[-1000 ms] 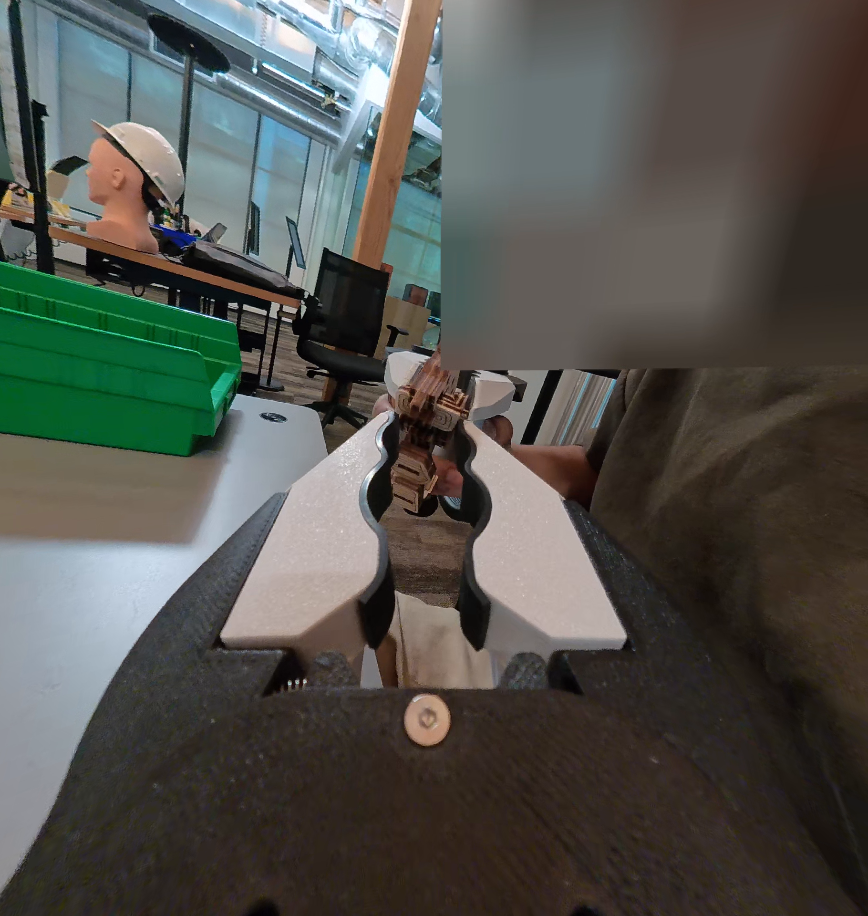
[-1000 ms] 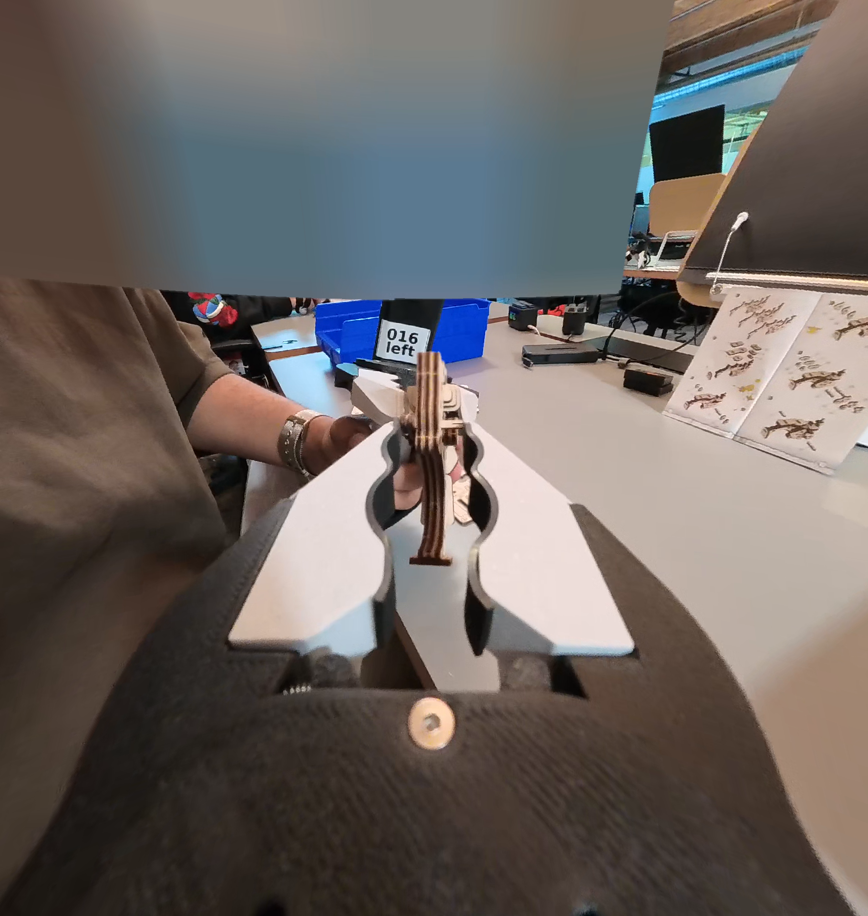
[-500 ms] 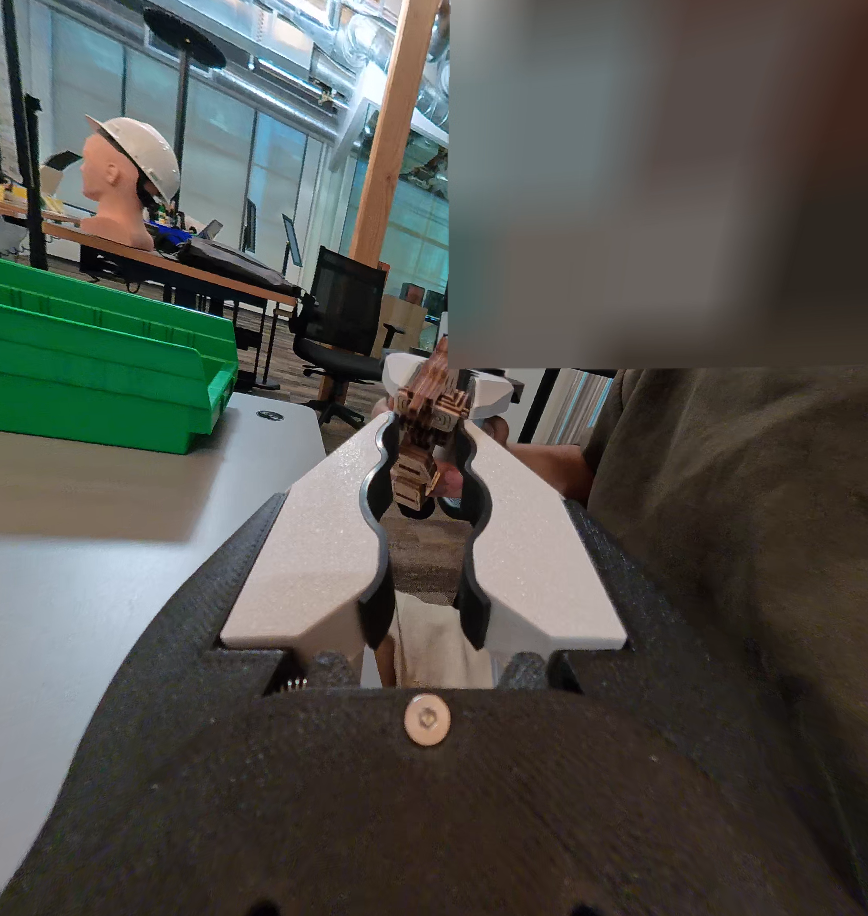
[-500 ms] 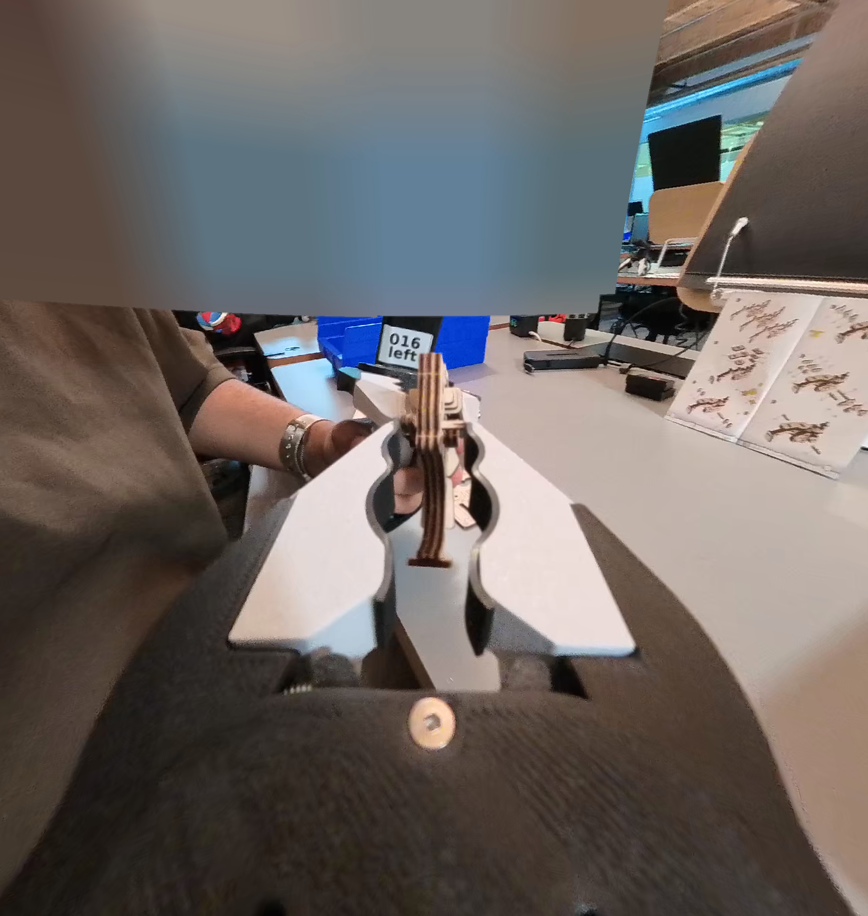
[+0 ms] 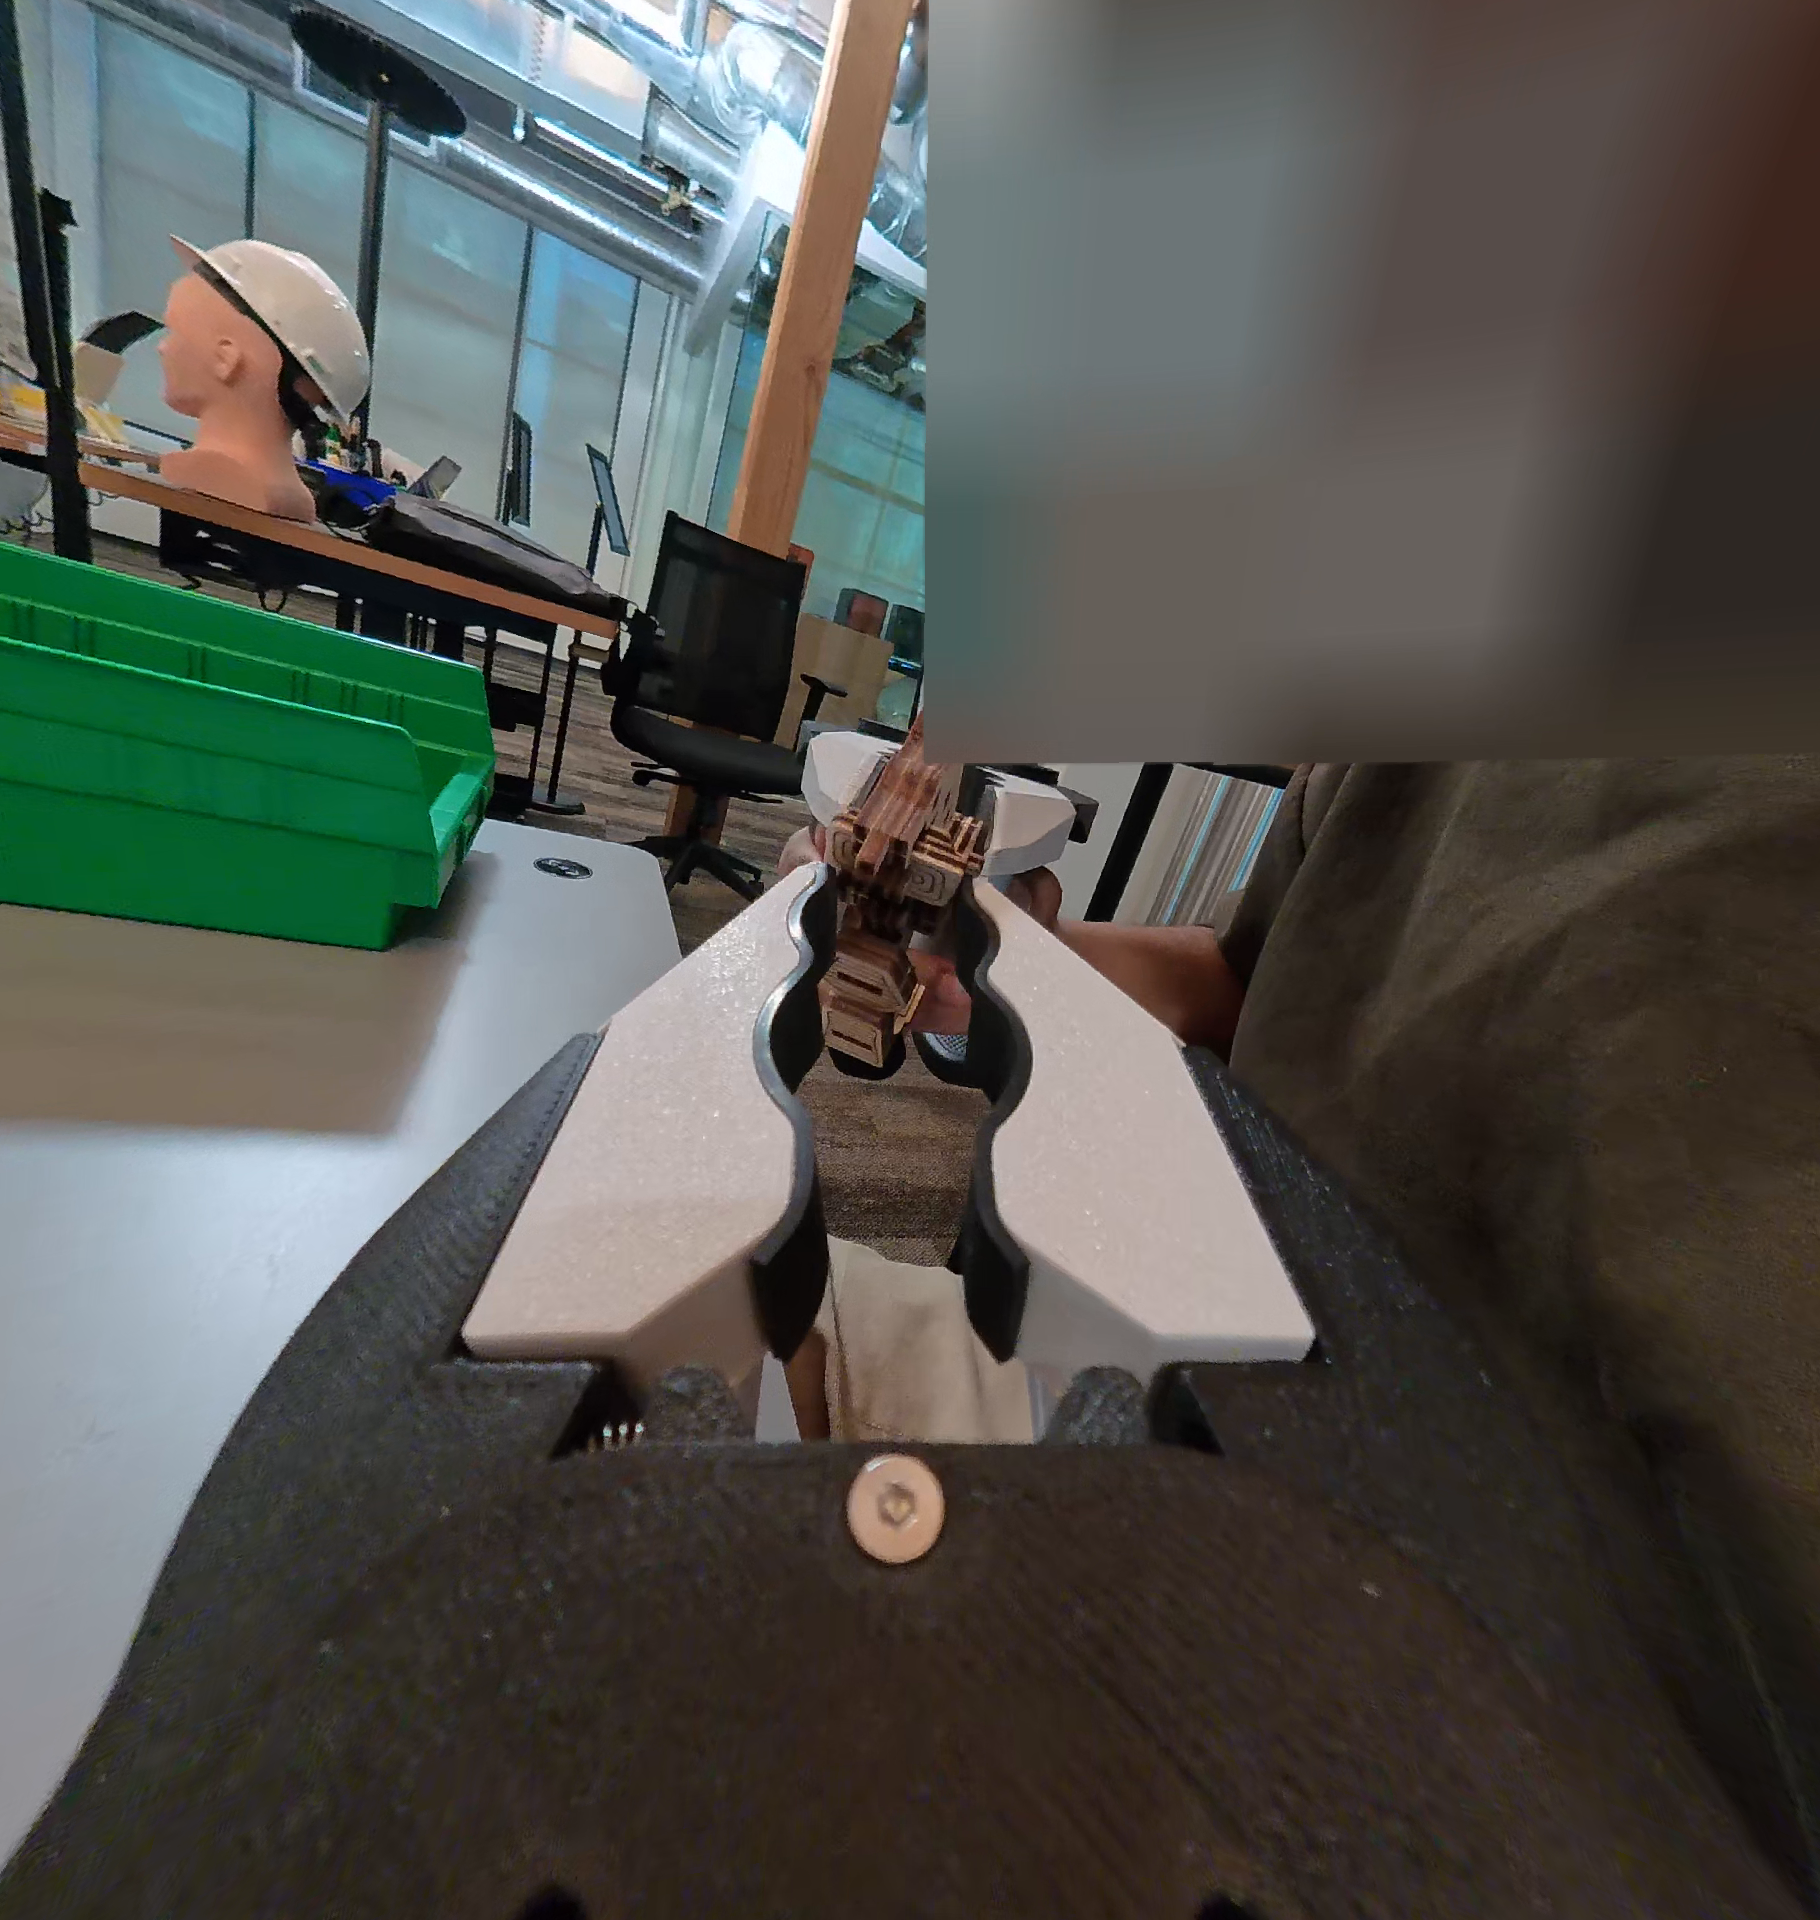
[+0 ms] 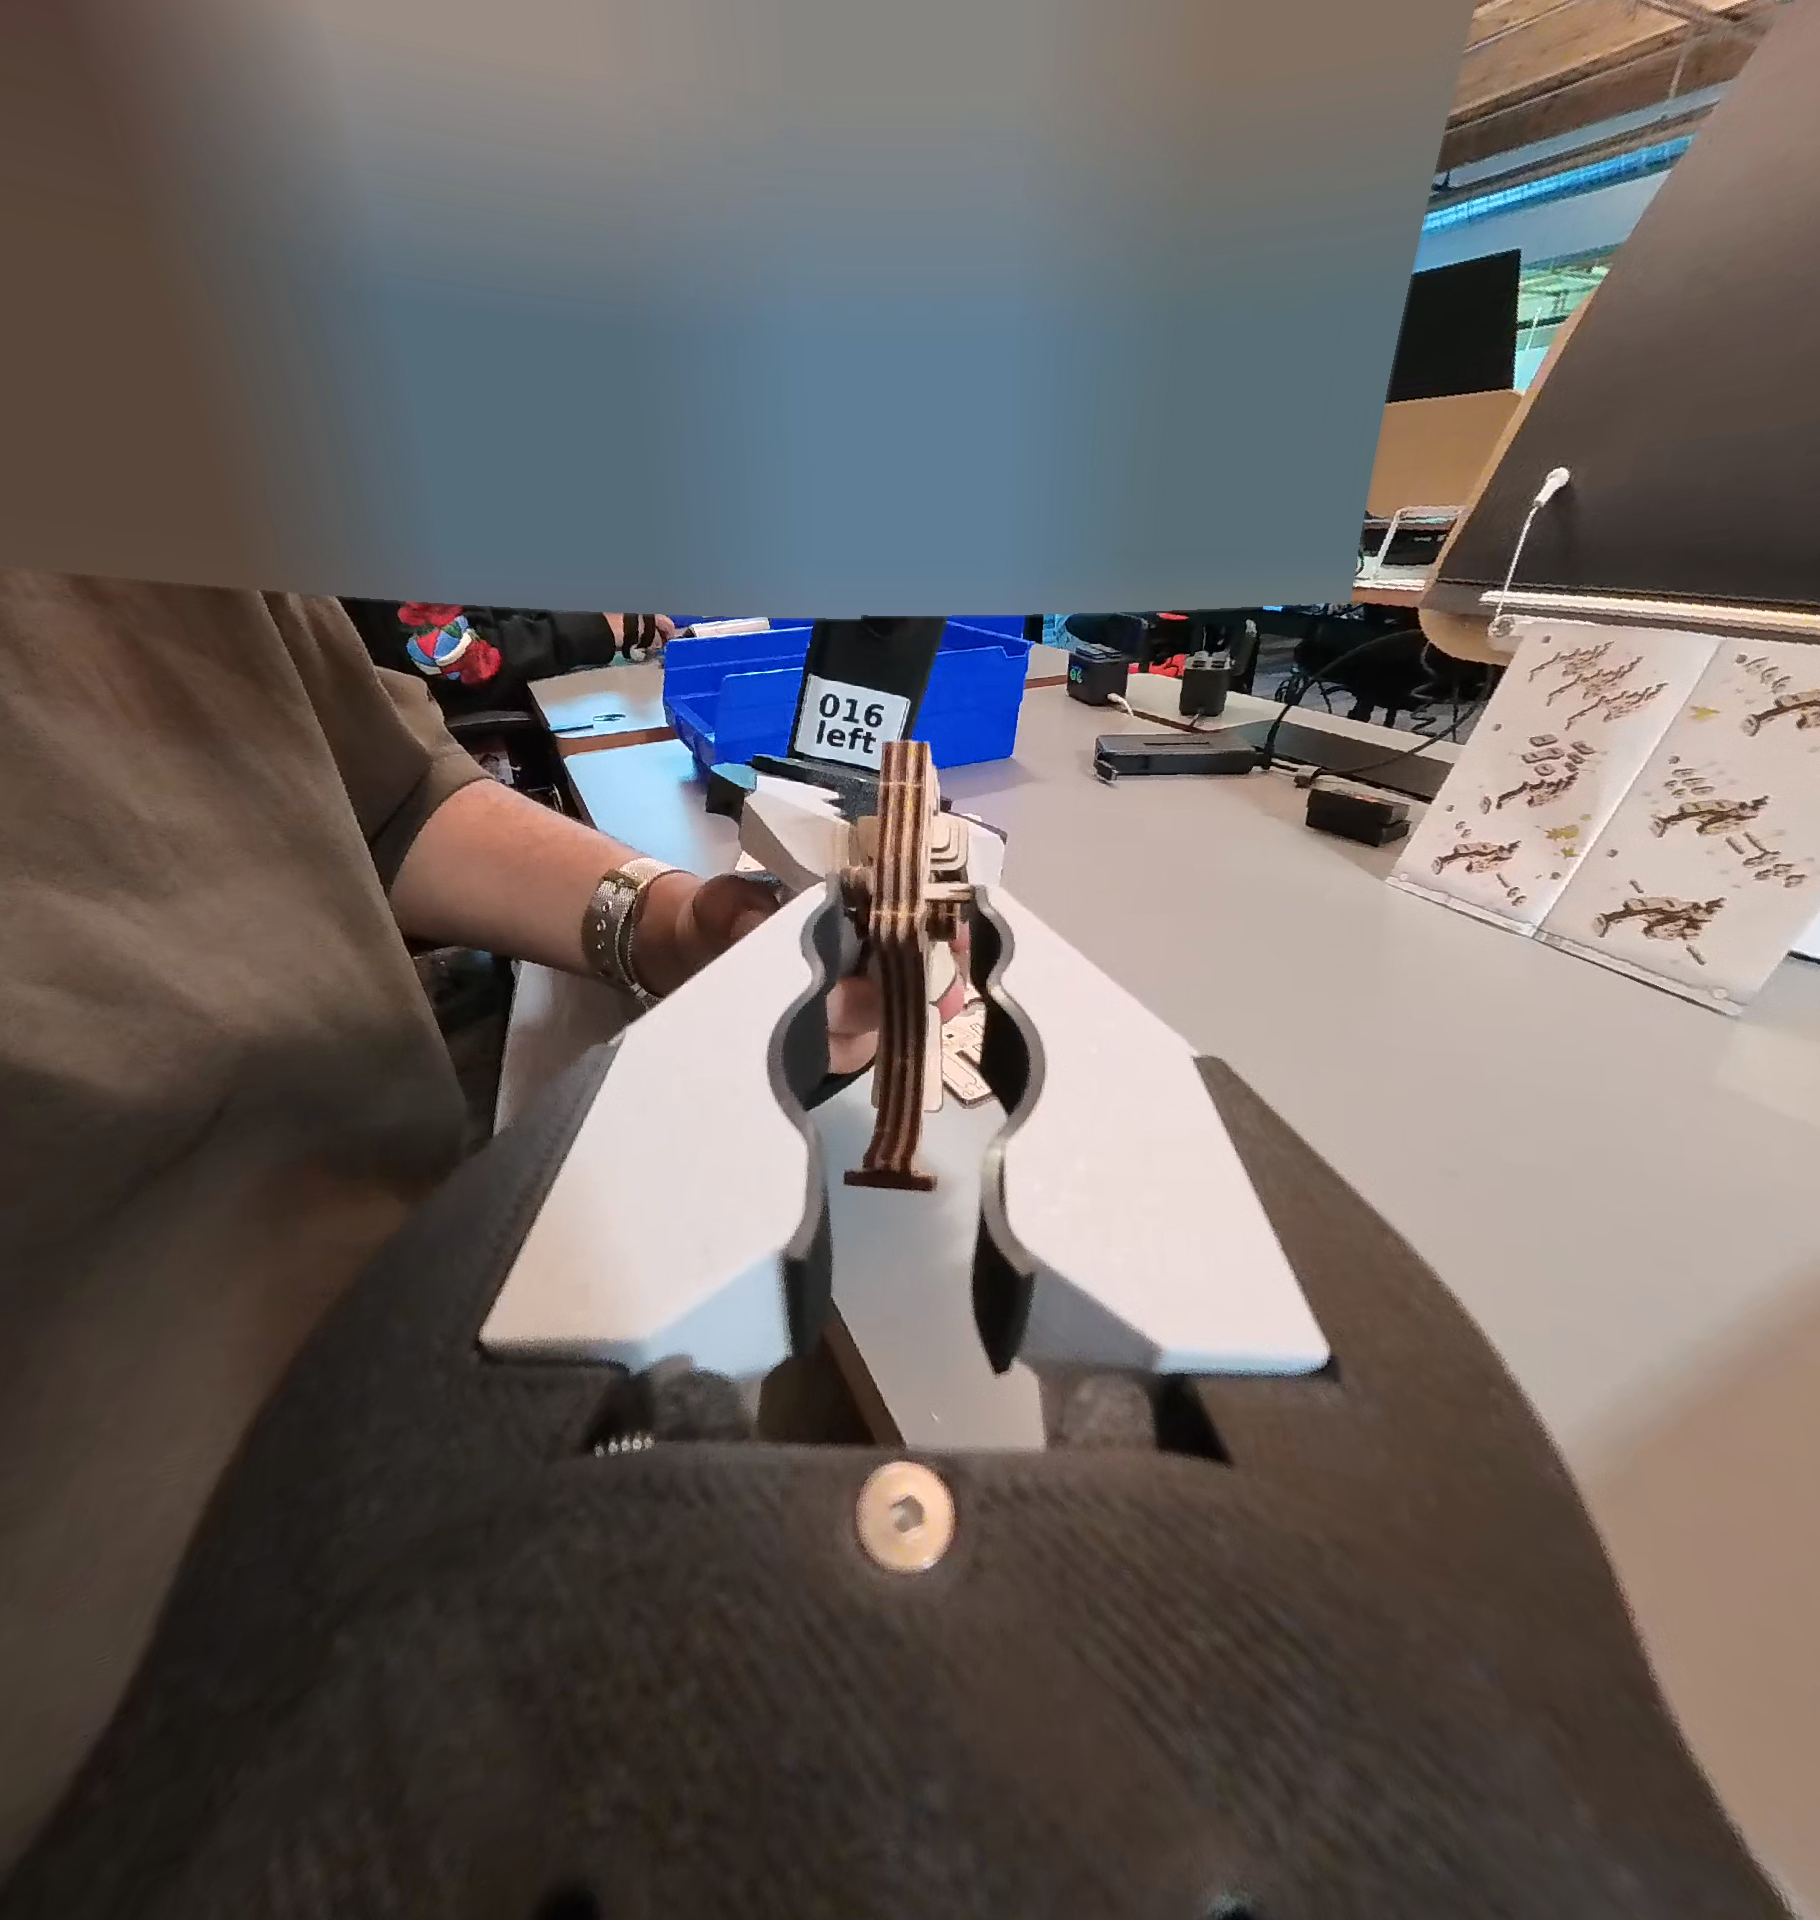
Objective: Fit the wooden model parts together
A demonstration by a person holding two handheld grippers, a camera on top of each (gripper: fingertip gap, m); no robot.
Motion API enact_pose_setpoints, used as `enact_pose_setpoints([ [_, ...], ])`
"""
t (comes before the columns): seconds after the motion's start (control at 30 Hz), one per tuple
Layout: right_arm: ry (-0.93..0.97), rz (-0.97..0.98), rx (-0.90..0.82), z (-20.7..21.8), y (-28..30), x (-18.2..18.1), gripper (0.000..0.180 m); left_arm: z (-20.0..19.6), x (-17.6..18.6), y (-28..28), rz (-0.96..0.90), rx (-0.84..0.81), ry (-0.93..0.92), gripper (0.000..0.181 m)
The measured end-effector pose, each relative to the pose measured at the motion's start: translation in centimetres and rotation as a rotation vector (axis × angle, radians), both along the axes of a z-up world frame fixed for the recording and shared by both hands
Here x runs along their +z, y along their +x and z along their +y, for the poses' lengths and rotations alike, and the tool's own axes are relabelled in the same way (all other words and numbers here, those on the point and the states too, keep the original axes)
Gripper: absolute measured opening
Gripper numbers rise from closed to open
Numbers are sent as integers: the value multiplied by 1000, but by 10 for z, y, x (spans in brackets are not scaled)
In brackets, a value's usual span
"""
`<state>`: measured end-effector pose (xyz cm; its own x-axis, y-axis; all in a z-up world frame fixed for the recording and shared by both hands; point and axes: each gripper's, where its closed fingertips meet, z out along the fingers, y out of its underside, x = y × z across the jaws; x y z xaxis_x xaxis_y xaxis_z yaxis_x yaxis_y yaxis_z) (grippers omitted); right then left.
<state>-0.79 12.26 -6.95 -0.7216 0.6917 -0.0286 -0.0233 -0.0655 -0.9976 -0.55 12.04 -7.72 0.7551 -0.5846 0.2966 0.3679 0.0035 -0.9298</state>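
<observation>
A small layered wooden model [image 5: 870, 997] hangs in the air in front of a person's torso, held from two sides. My left gripper [image 5: 898, 888] is shut on one end of it. The white fingers [image 5: 1025, 831] of my right gripper show just beyond, facing me. In the right wrist view my right gripper [image 6: 901, 912] is shut on the model [image 6: 901, 1039], whose striped plywood edge hangs down between the jaws. The left gripper's white fingers [image 6: 797, 831] meet it from the far side.
A grey table [image 5: 210, 1091] carries a green bin [image 5: 210, 748] on the left. In the right wrist view the table [image 6: 1405, 1091] holds a blue bin [image 6: 979, 686], black devices [image 6: 1176, 753] and instruction sheets [image 6: 1654, 810]. The person's torso [image 5: 1560, 1143] is close by. My left and right fingertips are right by each other.
Both grippers keep their hold on the model. The pair has only drifted slightly; nothing was let go or taken up.
</observation>
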Motion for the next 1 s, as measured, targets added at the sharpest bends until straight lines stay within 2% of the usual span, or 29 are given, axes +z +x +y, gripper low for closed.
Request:
enact_pose_setpoints([
  [0.2, -26, -16, -9, 2, -3, -1, 23, 1, -1, -3, -13, 11, -11, 20],
  [0.3, -50, -39, -34, 7, -7, -3, 45, 4, -3, -7, -24, 28, -30, 19],
  [0.37, -101, -68, -23, 11, -8, -2, 47, 7, -8, -11, -33, 46, -60, 19],
  [0.4, -137, -84, -19, 15, -9, -1, 46, 9, -11, -13, -38, 57, -79, 19],
  [0.5, -219, -144, -8, 25, -11, -2, 28, 11, -14, -16, -58, 64, -105, 19],
  [0.6, -240, -160, -4, 30, -12, -3, 25, 12, -15, -19, -63, 77, -110, 19],
  [0.73, -153, -170, -10, 26, -11, -11, 12, 11, -15, -21, -71, 77, -109, 19],
  [0.9, -66, -176, -21, 19, -12, -19, 14, 11, -16, -20, -70, 73, -114, 19],
  [1.0, -42, -175, -25, 18, -12, -21, 7, 11, -16, -19, -68, 70, -115, 19],
])
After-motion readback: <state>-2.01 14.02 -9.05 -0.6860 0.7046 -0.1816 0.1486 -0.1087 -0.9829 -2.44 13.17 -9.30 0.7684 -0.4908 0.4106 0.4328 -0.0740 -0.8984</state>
